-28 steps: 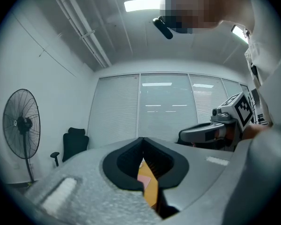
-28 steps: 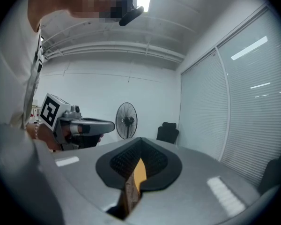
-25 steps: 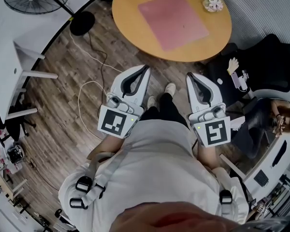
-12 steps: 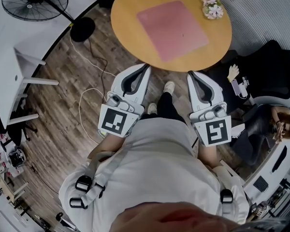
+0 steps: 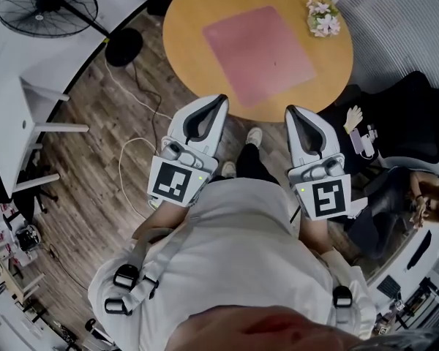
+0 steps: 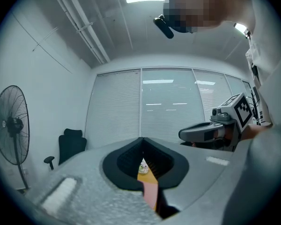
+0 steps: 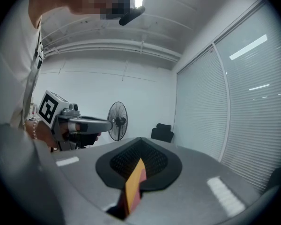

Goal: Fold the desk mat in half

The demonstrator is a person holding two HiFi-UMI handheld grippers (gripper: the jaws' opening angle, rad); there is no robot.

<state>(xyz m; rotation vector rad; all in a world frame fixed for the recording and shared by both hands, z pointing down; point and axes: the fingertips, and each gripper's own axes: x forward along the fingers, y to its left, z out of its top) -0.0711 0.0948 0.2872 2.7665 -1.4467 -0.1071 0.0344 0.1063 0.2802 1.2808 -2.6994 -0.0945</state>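
A pink desk mat (image 5: 257, 53) lies flat and unfolded on a round wooden table (image 5: 190, 20). Both grippers are held level in front of the person, short of the mat and side by side. My left gripper (image 5: 221, 99) is shut and empty, its tip at the table's near edge. My right gripper (image 5: 291, 111) is also shut and empty, its tip just below that edge. In the left gripper view a strip of the mat (image 6: 151, 193) and the table (image 6: 144, 175) shows under the closed jaws. The right gripper view shows the same table (image 7: 132, 179) and mat (image 7: 137, 195).
A small bunch of flowers (image 5: 322, 17) stands on the table's far right. A standing fan (image 5: 47, 2) and a white desk (image 5: 14, 115) are at the left, and a cable (image 5: 132, 134) lies on the wooden floor. A black chair (image 5: 406, 97) stands at the right.
The person has stepped forward with both grippers. The table's near edge has come closer, and now meets the grippers' tips. Both grippers stayed shut.
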